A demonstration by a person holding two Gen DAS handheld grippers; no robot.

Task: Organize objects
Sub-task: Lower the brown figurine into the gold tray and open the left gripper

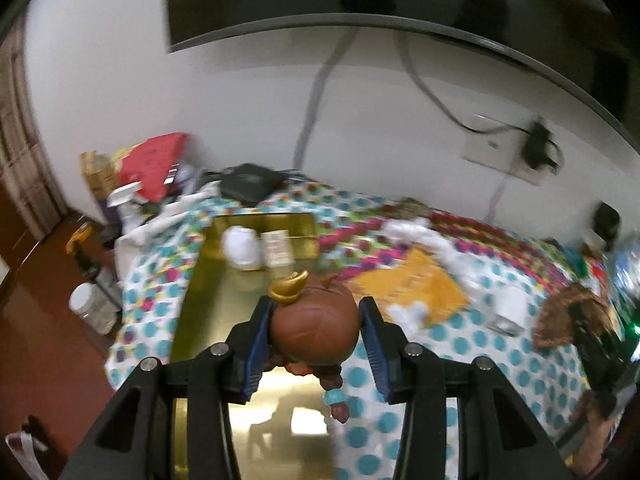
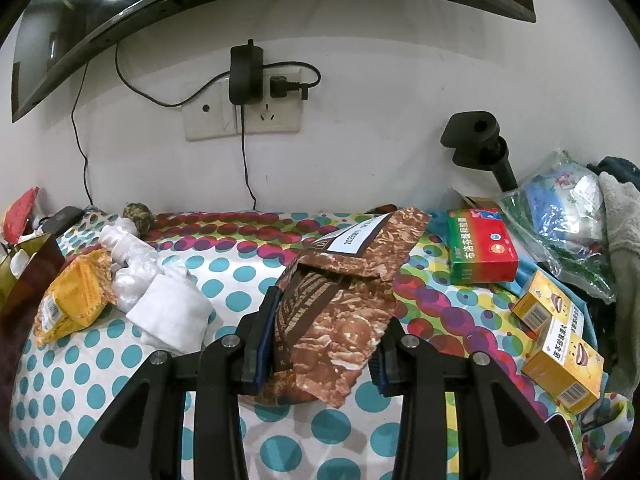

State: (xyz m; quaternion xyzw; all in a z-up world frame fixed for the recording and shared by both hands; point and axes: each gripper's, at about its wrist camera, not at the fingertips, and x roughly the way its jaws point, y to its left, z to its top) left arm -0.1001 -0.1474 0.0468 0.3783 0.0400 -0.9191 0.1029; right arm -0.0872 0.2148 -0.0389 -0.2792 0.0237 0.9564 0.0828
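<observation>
My left gripper [image 1: 316, 312] is shut on a small brown doll figure [image 1: 314, 330] with a gold hair ornament, held above a shiny gold box [image 1: 208, 304]. A white bottle [image 1: 242, 246] and a small carton [image 1: 277, 247] sit at the box's far end. My right gripper [image 2: 328, 312] is shut on a brown patterned snack bag [image 2: 340, 312] with a white label, lifted a little over the polka-dot cloth [image 2: 224, 272]. In the left wrist view the same bag [image 1: 568, 316] shows at the right.
On the cloth lie a yellow packet [image 2: 74, 294], white crumpled plastic and tissue [image 2: 160, 296], a green-red medicine box [image 2: 480, 250] and two yellow cartons [image 2: 560, 340]. A plastic bag [image 2: 560, 208] and towel crowd the right. Wall sockets [image 2: 240, 116], cables and a TV stand behind. Bottles clutter the left [image 1: 92, 304].
</observation>
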